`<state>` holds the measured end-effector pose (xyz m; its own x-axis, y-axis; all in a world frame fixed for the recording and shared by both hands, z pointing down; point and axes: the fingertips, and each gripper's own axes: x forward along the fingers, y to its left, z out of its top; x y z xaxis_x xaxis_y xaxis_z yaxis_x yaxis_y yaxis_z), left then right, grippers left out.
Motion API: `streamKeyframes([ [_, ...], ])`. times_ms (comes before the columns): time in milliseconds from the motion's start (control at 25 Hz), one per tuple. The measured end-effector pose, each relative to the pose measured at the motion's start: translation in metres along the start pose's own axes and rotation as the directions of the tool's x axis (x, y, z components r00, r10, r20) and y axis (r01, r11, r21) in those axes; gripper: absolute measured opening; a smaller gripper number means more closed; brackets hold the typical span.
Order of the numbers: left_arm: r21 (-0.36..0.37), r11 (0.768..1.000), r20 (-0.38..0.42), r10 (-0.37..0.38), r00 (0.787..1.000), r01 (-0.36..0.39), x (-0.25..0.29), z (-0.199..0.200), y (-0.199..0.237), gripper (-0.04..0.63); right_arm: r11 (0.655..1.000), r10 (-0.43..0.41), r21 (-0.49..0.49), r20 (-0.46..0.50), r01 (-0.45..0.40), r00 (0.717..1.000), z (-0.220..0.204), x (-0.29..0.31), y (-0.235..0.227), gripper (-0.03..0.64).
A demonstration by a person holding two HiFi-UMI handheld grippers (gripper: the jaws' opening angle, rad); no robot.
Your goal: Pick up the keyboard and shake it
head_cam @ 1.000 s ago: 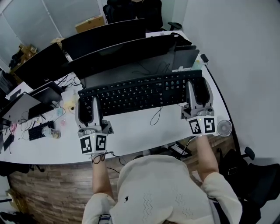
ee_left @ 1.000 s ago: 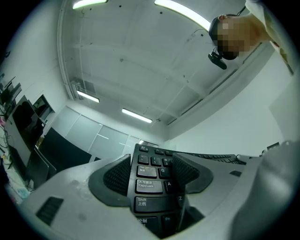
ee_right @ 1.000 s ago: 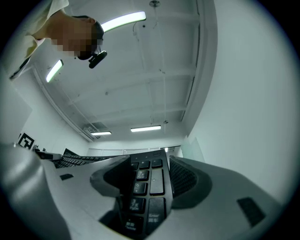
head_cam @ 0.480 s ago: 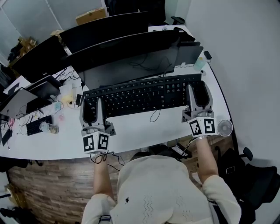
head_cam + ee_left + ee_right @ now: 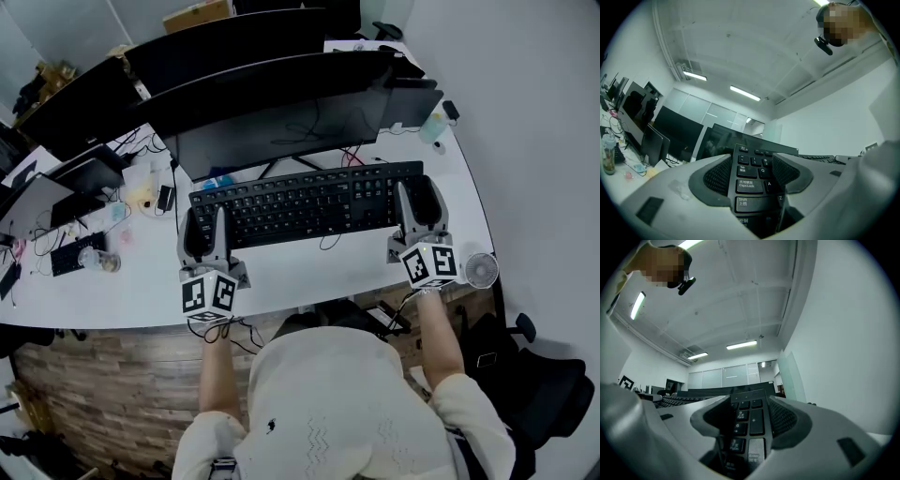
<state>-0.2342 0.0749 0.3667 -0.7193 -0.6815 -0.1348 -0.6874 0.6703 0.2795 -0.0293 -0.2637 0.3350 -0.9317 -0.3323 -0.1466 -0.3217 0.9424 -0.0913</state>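
Observation:
A black full-size keyboard (image 5: 309, 202) hangs over the white desk (image 5: 309, 274), held at both ends. My left gripper (image 5: 206, 230) is shut on its left end, and the Caps Lock and Shift keys (image 5: 750, 185) show between the padded jaws. My right gripper (image 5: 421, 202) is shut on the number-pad end (image 5: 756, 422). Both gripper views look up past the keys to the ceiling. The keyboard's thin cable (image 5: 328, 242) dangles from its near edge toward the desk.
A wide dark monitor (image 5: 272, 103) stands just beyond the keyboard, with more monitors (image 5: 225, 42) behind. A small white fan (image 5: 481, 271) sits at the desk's right corner and a bottle (image 5: 432, 128) at the far right. Laptop (image 5: 37, 211), cables and clutter fill the left.
The keyboard, still held by both grippers, now looks smaller and sits closer to the person. The monitor's stand behind it has come into sight.

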Motion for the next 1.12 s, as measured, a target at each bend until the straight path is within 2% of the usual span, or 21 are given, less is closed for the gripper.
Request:
streamKeyframes([
  [520,-0.029,0.997,-0.159,0.064,0.985,-0.07,-0.011,-0.063,0.02,0.264,0.999,0.007,0.052,-0.182,0.002,0.983,-0.07,0.003,-0.007,0.245],
  [720,-0.049,0.994,-0.225,0.089,0.97,-0.102,-0.016,-0.086,0.029,0.264,0.994,0.029,0.111,-0.256,0.0,0.966,-0.097,0.004,-0.01,0.245],
  [1120,-0.059,0.987,-0.315,0.121,0.941,-0.147,-0.023,-0.123,0.039,0.264,0.994,0.025,0.11,-0.352,0.015,0.936,-0.135,0.003,-0.015,0.244],
])
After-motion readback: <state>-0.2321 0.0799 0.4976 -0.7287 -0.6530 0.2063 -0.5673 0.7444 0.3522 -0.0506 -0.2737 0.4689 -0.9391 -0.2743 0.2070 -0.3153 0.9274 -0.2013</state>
